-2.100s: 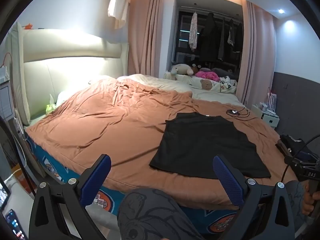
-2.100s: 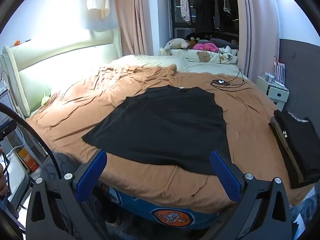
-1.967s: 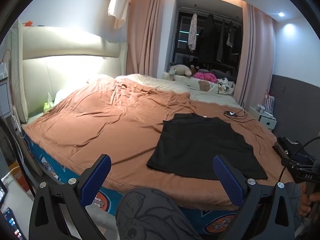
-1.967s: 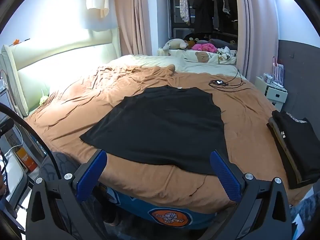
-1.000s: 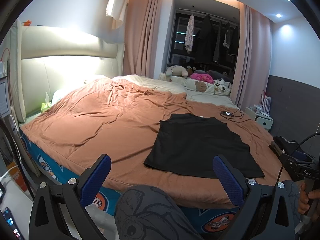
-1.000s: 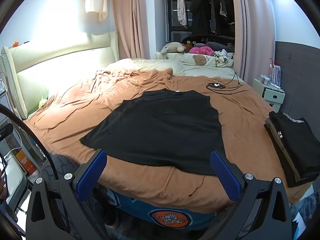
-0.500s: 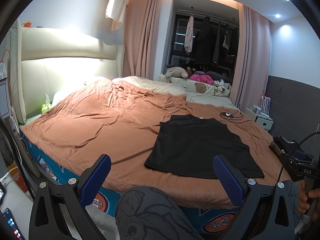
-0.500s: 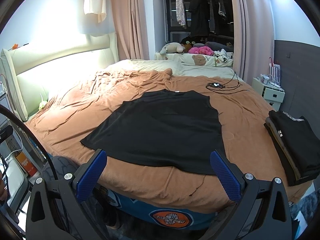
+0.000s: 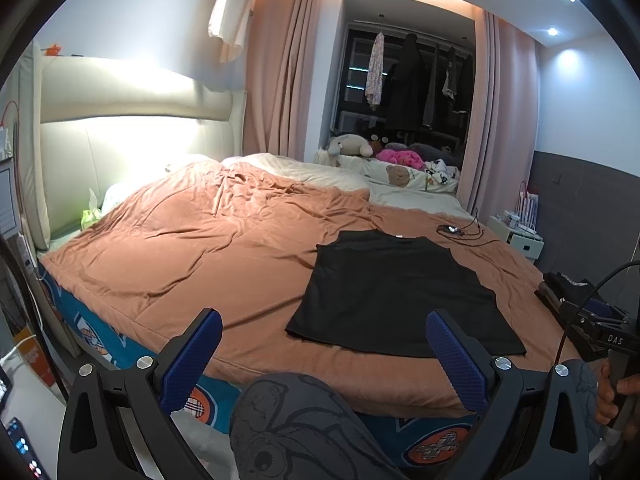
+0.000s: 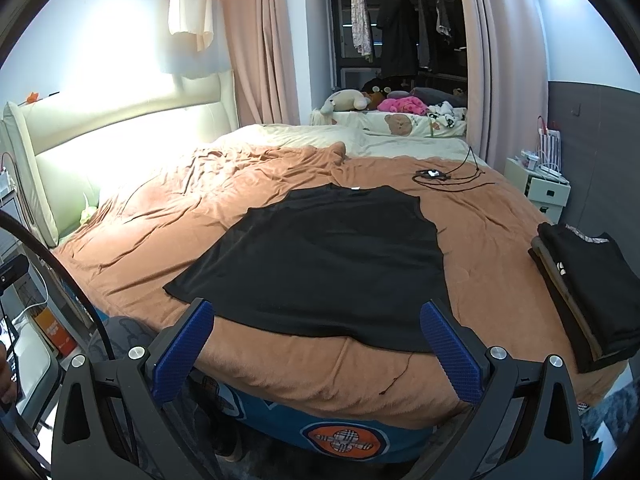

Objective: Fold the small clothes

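Note:
A black sleeveless top point(image 9: 398, 292) point(image 10: 324, 260) lies spread flat on the brown blanket point(image 9: 208, 256) point(image 10: 480, 216), neck toward the far side and hem toward me. My left gripper point(image 9: 323, 338) is open, held off the near edge of the bed to the left of the top, with nothing between its blue pads. My right gripper point(image 10: 316, 328) is open too, its fingers framing the top's hem from just off the bed's edge. In the left wrist view the right tool's handle point(image 9: 608, 338) shows at the right, held by a hand.
A stack of folded dark clothes point(image 10: 580, 280) point(image 9: 576, 290) sits on the bed's right edge. A black cable with a small device point(image 10: 432, 175) lies beyond the top. The person's patterned knee point(image 9: 304, 424) is between me and the bed. Stuffed toys point(image 10: 348, 100) lie at the far side.
Both views have shifted a little, the left one tilting up slightly. The black top lies as before and both grippers stay open.

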